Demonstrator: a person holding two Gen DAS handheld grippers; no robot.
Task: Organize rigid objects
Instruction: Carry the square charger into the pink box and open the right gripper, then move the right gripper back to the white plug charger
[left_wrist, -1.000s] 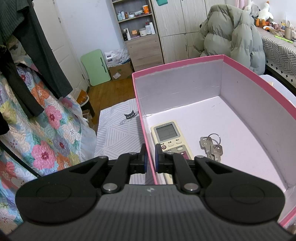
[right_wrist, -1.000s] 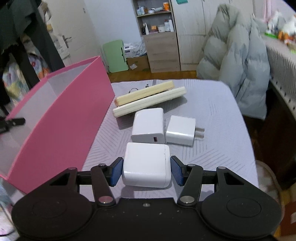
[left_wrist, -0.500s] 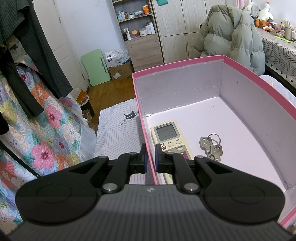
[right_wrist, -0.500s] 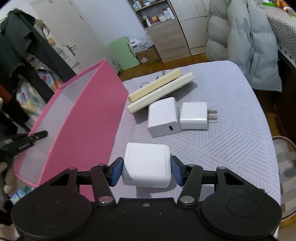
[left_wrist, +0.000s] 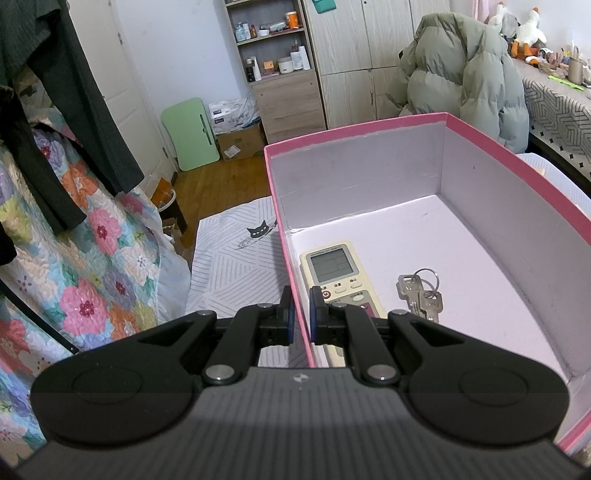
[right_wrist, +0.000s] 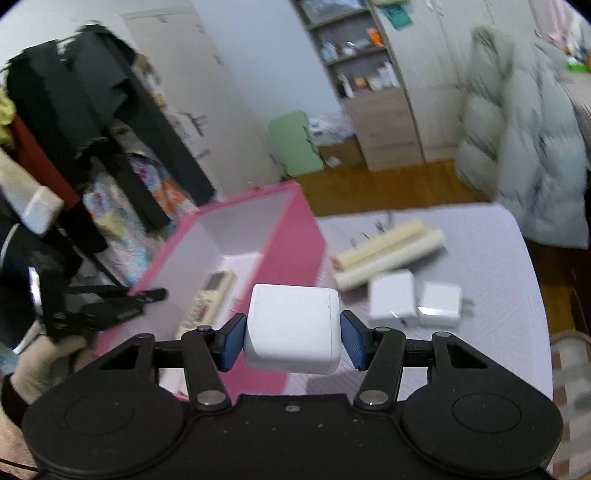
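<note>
The right hand-held gripper (right_wrist: 292, 341) grasps a white, smooth-sided plastic charger block (right_wrist: 292, 330) by two opposite flat faces, in the air near the open pink cardboard box (right_wrist: 295, 236). It is probably light, rigid and a little slippery, so a flat-faced hold suits it. The left hand-held gripper (left_wrist: 300, 316) is clenched on the box's thin near wall; motion blur hides the block's prongs and the far items' detail.
</note>
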